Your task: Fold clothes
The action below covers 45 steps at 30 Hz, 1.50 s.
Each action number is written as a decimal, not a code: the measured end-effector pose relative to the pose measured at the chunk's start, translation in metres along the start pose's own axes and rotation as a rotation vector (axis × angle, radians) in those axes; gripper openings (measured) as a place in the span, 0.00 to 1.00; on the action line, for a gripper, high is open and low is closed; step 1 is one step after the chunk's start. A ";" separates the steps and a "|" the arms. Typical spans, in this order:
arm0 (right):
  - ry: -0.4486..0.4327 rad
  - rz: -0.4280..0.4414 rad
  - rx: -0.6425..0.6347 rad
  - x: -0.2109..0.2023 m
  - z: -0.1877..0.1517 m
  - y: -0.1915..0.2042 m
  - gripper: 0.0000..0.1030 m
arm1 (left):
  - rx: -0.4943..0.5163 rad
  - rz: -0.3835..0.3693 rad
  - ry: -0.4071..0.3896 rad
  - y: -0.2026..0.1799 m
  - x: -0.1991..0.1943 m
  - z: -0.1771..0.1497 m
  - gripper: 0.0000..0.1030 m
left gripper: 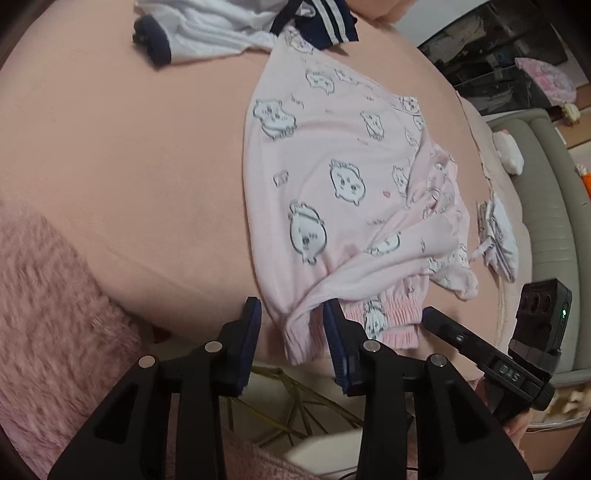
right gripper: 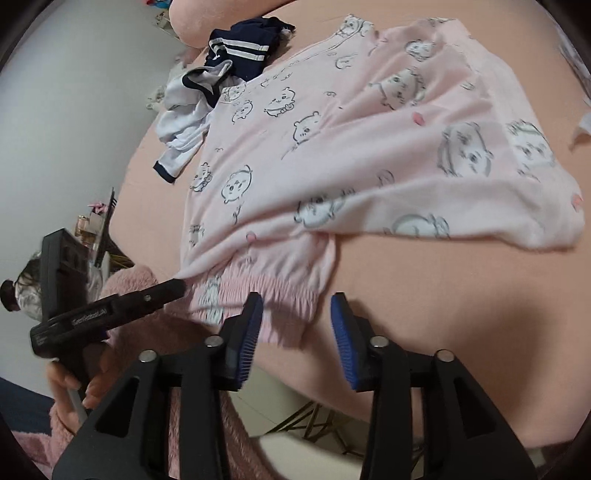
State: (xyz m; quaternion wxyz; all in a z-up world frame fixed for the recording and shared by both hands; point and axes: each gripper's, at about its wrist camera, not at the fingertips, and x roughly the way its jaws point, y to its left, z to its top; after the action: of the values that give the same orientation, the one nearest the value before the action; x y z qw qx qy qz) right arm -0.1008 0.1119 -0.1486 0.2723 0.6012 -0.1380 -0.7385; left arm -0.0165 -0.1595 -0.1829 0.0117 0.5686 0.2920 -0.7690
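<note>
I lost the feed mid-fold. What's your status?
Both grippers open: left at the pyjama waistband corner, right at its waistband. Pyjama rumpled, unfolded on the bed. Sailor top touches its far edge.

a pink-sheeted bed carrying scattered clothes

the bed is covered with a smooth peach-pink sheet. a pale pink garment printed with cartoon animals lies spread and partly folded across it, its gathered elastic band at the near edge. beyond it, touching its far corner, sits a crumpled white and navy striped garment. a small white printed piece lies near the bed's right edge, apart from the pink garment.
</note>
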 end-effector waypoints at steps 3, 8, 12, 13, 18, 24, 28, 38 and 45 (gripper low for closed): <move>0.036 -0.025 0.015 0.016 0.007 0.001 0.39 | -0.010 0.022 0.017 0.003 0.002 0.003 0.36; 0.052 -0.038 -0.033 0.034 0.007 0.018 0.40 | 0.032 0.027 0.058 -0.006 0.020 -0.004 0.37; 0.044 -0.049 -0.068 0.041 0.007 0.021 0.35 | 0.017 0.059 0.021 -0.008 0.021 -0.008 0.32; 0.040 -0.057 -0.070 0.040 0.006 0.021 0.25 | 0.026 0.067 0.013 -0.011 0.020 -0.010 0.31; -0.028 -0.198 -0.156 0.019 -0.010 0.039 0.14 | 0.039 0.046 0.032 -0.011 0.013 -0.016 0.31; -0.024 -0.138 -0.102 0.004 -0.023 0.020 0.15 | -0.041 -0.012 0.030 0.002 -0.004 -0.018 0.34; -0.052 -0.058 -0.054 0.001 -0.013 0.008 0.39 | 0.005 -0.021 0.010 0.001 -0.009 -0.002 0.44; -0.024 -0.094 -0.001 0.008 -0.015 -0.019 0.27 | 0.052 0.074 0.041 0.012 0.009 -0.007 0.44; -0.098 -0.003 0.042 -0.026 -0.030 -0.030 0.29 | 0.137 0.077 0.018 -0.010 0.000 -0.020 0.43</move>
State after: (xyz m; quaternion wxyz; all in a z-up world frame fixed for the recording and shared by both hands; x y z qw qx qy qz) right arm -0.0752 0.1553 -0.1506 0.2514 0.5703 -0.1658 -0.7643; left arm -0.0026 -0.1418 -0.1818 -0.0003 0.5859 0.2165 -0.7809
